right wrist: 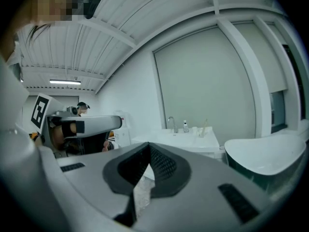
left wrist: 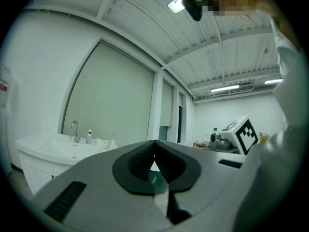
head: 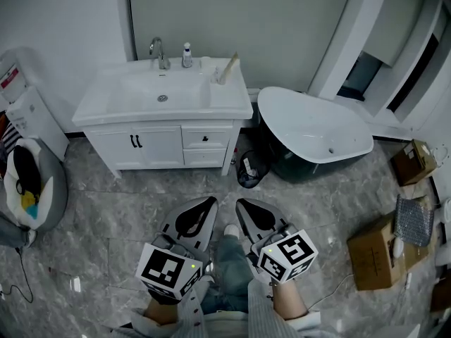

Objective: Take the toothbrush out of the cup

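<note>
Left gripper (head: 205, 205) is hovering over the floor (head: 106, 210), fingers pressed together, pinching nothing. Well ahead, the cup (head: 221, 77) is sitting at the back right corner of the vanity top (head: 113, 104), with the toothbrush (head: 230, 66) standing in it, long axis leaning up and to the right. Right gripper (head: 247, 207) is likewise staying empty, tips closed. Both are pointing roughly level toward the vanity and neither is looking clearly nearer, so a long forward reach is probably coming first.

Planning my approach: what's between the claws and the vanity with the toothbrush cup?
Head view: only bare grey floor between the left claw, right claw and vanity; a black bin sits by its right corner.
</note>
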Tool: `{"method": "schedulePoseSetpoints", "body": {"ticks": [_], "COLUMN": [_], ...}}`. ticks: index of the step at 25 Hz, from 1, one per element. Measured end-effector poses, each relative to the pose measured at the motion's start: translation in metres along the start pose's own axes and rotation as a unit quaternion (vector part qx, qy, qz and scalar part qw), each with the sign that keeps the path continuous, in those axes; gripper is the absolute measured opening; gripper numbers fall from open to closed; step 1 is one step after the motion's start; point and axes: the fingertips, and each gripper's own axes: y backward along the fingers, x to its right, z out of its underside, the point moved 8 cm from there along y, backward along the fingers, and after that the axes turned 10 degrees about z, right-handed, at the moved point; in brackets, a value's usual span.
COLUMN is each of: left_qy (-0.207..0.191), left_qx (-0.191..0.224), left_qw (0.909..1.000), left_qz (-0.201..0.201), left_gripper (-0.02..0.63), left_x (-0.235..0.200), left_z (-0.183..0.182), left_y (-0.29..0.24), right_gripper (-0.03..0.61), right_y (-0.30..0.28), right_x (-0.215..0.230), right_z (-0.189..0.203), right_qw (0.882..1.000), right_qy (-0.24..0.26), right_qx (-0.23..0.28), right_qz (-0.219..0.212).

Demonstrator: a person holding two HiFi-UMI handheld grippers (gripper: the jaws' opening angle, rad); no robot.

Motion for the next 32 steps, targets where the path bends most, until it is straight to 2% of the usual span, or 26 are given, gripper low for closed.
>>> {"method": "schedulePoseSetpoints", "body": {"ticks": [14,21,32], "left_qy": [-0.006,-0.01,-0.032], "left_qx": [-0.015,-0.01,-0.01], "left_qw": [0.9992,0.9985,0.9956], "left_qz": [-0.038,-0.053,-0.088], "left_gripper": [0.017,0.017,0.017], "left_x": [-0.082,-0.122,-0.158], "left_z": [-0.007,-0.022,-0.031], "left_y": [-0.079,-0.145,-0.232], "right_gripper": [0.01,0.01,0.011], "right_y": [-0.102,-0.149,-0.21], "right_x": [0.068,0.127,0.211], "right_z": [-0.021,-0.044,-0.068], "right_qw": [1.0,0.999,0.997], "right_qy": [-0.009,-0.013,-0.015], "right_qx": [-0.011,-0.017,-0.012], "right_qz": [-0.027,-0.039,-0.075]}}
